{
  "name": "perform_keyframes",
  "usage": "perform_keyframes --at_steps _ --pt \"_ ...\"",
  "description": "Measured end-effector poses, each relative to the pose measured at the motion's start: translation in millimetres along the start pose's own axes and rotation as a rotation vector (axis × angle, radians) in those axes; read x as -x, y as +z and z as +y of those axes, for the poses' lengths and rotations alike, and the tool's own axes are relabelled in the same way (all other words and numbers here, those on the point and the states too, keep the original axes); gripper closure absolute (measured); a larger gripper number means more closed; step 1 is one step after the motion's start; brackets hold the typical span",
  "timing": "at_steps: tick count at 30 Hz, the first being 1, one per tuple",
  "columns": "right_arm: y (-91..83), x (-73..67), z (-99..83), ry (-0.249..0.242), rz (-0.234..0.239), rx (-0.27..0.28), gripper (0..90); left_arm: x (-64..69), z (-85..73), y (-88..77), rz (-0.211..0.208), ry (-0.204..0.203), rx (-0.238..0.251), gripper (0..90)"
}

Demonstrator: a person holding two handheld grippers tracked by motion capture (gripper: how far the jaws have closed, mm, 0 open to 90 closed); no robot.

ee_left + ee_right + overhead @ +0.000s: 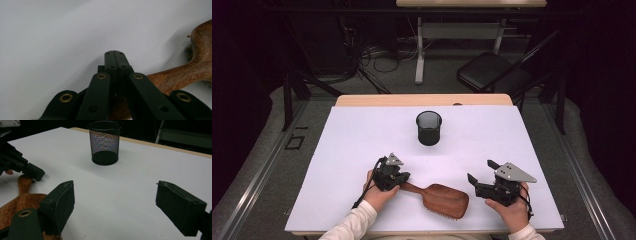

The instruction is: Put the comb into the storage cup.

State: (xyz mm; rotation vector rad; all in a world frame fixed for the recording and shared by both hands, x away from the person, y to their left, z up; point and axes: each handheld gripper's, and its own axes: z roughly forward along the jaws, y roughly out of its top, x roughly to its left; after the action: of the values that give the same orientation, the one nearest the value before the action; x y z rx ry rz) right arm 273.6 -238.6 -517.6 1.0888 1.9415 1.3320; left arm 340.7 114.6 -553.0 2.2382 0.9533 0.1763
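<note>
Two grippers low in the high view. Left gripper (401,176), lower centre-left: jaws pressed fully together above the handle of the wooden hairbrush (439,198), gripping nothing. Right gripper (479,176), lower right: jaws wide apart, empty. Hairbrush flat on the white table (362,135), bottom centre. Black mesh cup (429,128) upright, mid-frame.
</note>
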Motion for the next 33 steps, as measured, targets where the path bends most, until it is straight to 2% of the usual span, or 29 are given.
perform_keyframes --at_steps 12,22,33 --pt "0.1 -0.4 0.0 0.001 0.001 -0.003 15.6 5.5 -4.9 -4.9 -0.005 0.010 -0.015 90.0" --pt "0.2 -0.3 -0.1 0.003 0.003 -0.003 15.6 12.6 -9.7 -7.4 -0.015 0.034 -0.031 90.0" --pt "0.3 0.0 -0.2 0.006 0.007 -0.004 15.6 16.7 -17.0 -12.5 -0.034 0.031 -0.036 90.0"
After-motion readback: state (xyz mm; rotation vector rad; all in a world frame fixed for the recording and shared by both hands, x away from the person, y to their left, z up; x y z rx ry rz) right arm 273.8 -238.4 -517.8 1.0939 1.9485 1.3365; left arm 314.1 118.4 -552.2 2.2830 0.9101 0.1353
